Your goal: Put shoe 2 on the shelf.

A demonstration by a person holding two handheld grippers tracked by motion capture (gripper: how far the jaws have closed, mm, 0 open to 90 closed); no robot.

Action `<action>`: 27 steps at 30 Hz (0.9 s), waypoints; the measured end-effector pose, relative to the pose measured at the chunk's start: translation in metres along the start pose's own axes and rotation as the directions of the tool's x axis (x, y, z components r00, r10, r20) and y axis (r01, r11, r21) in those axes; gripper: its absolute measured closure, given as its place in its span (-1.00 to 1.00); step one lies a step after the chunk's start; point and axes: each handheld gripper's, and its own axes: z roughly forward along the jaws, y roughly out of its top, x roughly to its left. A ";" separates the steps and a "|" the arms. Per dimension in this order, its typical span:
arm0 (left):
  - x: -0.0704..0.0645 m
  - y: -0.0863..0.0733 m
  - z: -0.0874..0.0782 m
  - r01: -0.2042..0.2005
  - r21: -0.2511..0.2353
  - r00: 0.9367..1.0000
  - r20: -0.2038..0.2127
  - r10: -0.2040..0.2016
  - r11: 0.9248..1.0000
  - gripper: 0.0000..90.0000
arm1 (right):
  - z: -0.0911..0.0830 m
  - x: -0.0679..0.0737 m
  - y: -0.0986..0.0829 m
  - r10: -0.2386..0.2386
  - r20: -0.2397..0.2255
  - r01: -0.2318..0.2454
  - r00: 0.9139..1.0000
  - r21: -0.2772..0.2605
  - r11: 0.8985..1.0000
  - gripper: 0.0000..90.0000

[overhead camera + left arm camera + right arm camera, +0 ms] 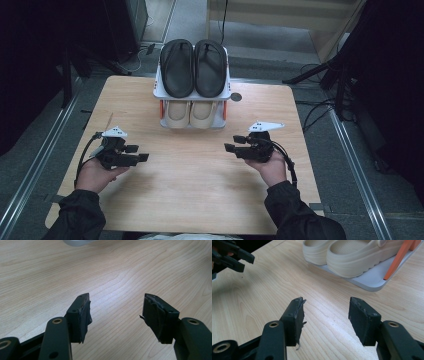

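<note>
Right now you are holding both tongs low over the wooden surface [200,190], each released with its jaws spread and nothing between them. Your left tongs [141,153] are hovering at the near left, your right tongs [232,143] at the near right, tips facing each other across bare wood. Straight ahead, at the far middle edge, a small two-tier shoe rack [159,92] is standing: black sandals [193,67] are lying on its top shelf, cream clogs [352,255] on its bottom tray, nearest your right tongs [325,312]. The likely risk is that you are reaching for a clog under the upper shelf; clipping that shelf or an orange post [398,261] could shift the light rack or spill the sandals.
</note>
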 end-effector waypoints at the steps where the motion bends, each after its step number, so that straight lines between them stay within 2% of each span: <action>1: 0.000 0.000 0.000 0.000 0.000 1.000 0.000 0.000 1.000 -0.12 | 0.001 0.000 0.000 -0.001 0.001 0.001 1.000 0.003 1.000 0.03; 13: -0.002 0.000 0.000 0.003 0.003 1.000 -0.001 -0.003 1.000 -0.13 | 0.002 0.001 0.000 -0.003 0.005 0.003 1.000 0.014 1.000 0.01; 20: -0.002 0.000 0.001 0.006 0.006 1.000 0.003 -0.006 1.000 -0.13 | 0.005 0.004 -0.001 -0.025 0.005 0.025 1.000 0.030 0.999 0.01; 27: -0.002 0.000 0.001 0.016 0.010 1.000 0.001 -0.016 1.000 -0.14 | 0.005 0.004 -0.001 -0.019 0.002 0.019 1.000 0.031 0.999 -0.01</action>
